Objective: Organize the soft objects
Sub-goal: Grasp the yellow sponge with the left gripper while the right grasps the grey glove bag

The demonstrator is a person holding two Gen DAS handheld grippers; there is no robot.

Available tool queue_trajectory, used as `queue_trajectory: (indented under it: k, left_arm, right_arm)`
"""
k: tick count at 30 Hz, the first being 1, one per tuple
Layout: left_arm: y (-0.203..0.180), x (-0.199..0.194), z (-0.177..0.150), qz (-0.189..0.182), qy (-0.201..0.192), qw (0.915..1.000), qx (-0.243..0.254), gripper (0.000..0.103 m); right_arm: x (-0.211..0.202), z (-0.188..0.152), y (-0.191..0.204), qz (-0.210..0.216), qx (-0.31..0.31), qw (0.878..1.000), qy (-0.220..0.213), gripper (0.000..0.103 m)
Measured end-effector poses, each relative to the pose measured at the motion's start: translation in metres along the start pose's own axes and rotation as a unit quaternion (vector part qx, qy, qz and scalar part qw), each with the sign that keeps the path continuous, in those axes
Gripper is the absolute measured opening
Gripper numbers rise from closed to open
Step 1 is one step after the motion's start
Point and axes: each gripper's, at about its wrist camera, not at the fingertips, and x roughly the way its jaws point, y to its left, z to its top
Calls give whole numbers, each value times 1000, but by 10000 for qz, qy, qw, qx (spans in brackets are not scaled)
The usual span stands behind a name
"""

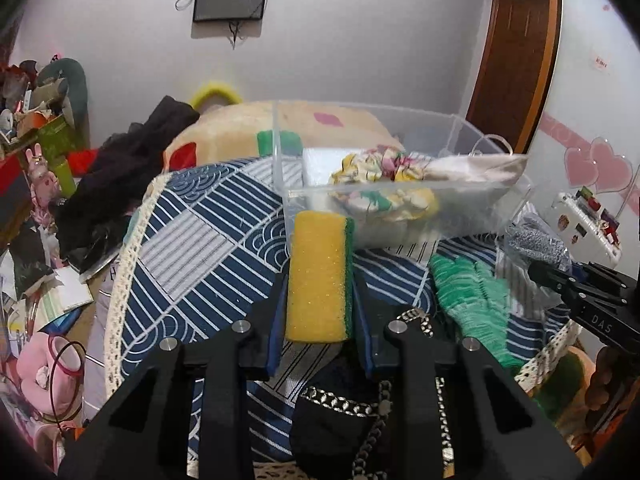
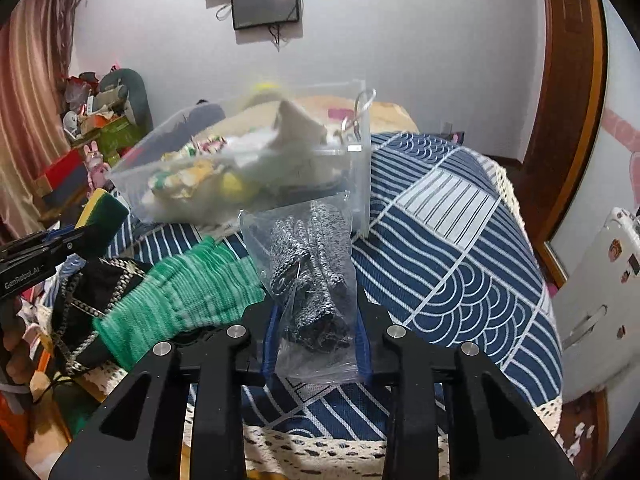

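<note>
A: What does the left tool (image 1: pixel 320 280) have?

B: It is clamped on a yellow sponge (image 1: pixel 318 276) with a green scouring edge. The sponge stands on end between the 2 blue pads in the centre of the left wrist view, its top reaching the near wall of the clear plastic bin (image 1: pixel 400 196).

A: And the right tool (image 2: pixel 316 312)?

B: It is closed on a clear bag (image 2: pixel 308 292) that holds a grey knitted fabric item. The bag sits in the lower centre of the right wrist view, pinched at both sides by the pads. In the left wrist view the same bag (image 1: pixel 536 240) shows at the right edge, in front of the right tool's black fingers.

A: Where is the bin?

B: On the blue and white patterned cloth (image 1: pixel 208 216) covering the table, upper centre of both views. Inside lie a floral fabric bundle (image 1: pixel 380 176) and a beige cloth (image 1: pixel 476 168).

A: Anything else loose on the cloth?

B: A green knitted glove (image 2: pixel 180 292) lies at the lower left of the right wrist view, just beside the bag. Under it, further left, is a black item with a chain strap (image 2: pixel 80 292). The sponge (image 2: pixel 102 210) shows at the left edge of that view, in the left tool.

A: Is the glove touching the bin?

B: I cannot tell.
</note>
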Motion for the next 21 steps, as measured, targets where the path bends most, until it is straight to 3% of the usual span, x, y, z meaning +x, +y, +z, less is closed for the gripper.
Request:
queue_trajectory:
  k: [21]
  left_arm:
    - [-7,-37,56,-95,-908,9958,57,30]
  right_arm:
    - [-30,68,8,90,-100,9934,-1141,28]
